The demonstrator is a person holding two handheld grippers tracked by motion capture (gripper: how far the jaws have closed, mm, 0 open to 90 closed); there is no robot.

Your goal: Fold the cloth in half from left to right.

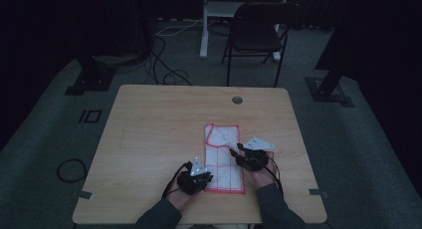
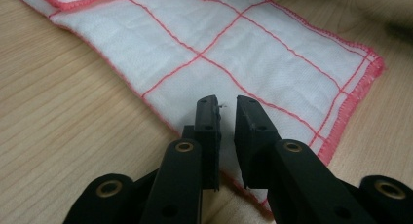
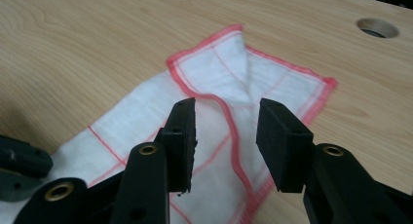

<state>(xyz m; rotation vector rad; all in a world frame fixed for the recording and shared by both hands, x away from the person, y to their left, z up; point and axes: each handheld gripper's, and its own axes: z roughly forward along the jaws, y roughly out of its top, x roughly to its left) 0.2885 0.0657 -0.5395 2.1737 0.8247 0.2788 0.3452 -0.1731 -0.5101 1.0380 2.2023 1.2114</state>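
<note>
High view dim, cloth (image 1: 225,159) edge hidden under left tongs (image 1: 200,178)

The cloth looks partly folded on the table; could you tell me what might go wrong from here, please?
1. The left gripper has its jaws nearly together at the near edge of the cloth with no fabric visibly between them, so a pull may slip off.
2. The right gripper hangs open above the folded-over flap; brushing it could undo that fold.

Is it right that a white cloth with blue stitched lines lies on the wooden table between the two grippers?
Not quite: the lines and hem on the cloth are red, not blue, as the left gripper view shows. It does lie on the wooden table between the two grippers.
</note>
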